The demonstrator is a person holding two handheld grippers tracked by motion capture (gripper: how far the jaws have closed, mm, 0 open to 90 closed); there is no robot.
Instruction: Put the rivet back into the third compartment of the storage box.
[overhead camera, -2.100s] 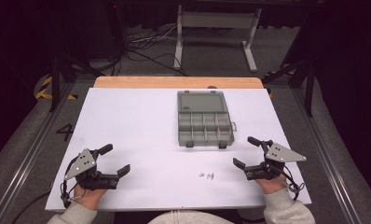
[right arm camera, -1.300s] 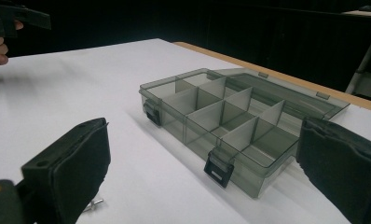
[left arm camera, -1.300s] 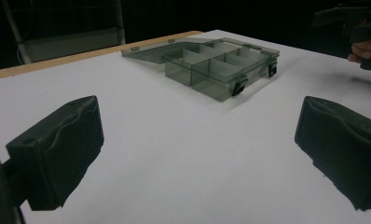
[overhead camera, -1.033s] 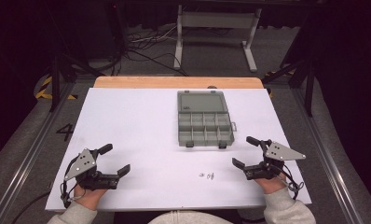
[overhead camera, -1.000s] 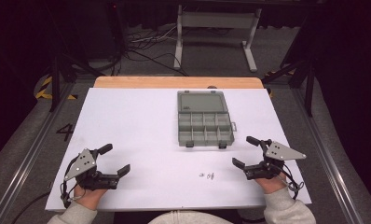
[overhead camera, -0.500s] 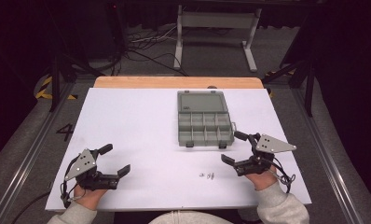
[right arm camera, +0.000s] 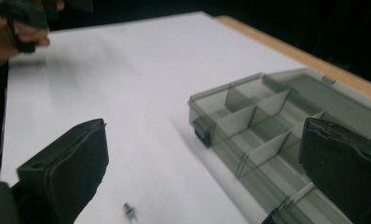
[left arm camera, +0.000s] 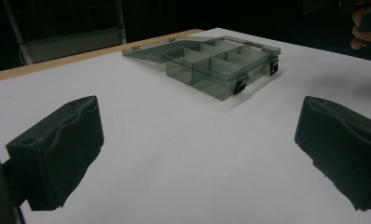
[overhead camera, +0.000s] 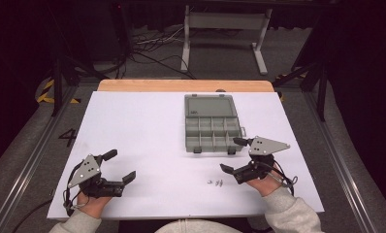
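High view: right gripper [overhead camera: 236, 156] now up and left of its spot half a second back, closer to the lower right corner of the open organizer box [overhead camera: 212, 122], upper jaw just beside the box's front corner, lower jaw out over the white tabletop [overhead camera: 142, 126]. Jaws spread wide, nothing between them. Left gripper [overhead camera: 119, 166] unchanged at lower left of the frame, resting on the table, jaws likewise apart and empty. Small screws [overhead camera: 215, 182] lying loose on the white surface just left of the right gripper, below the box. Box itself sitting right of centre, lid folded flat toward the top of the frame, compartments apparently empty.

Left gripper view: both black pads at the bottom corners, wide apart, bare table between; box in the upper middle, latches facing the camera; the other hand at the upper right edge.

Right gripper view: slight blur, in keeping with motion. Box [right arm camera: 286, 135] on the right side of the frame, right pad overlapping it; one screw [right arm camera: 128, 210] at bottom centre between the parted pads.

Likely meaning: approach begun by the right hand, probably toward picking up a screw for a compartment; nothing grasped yet.
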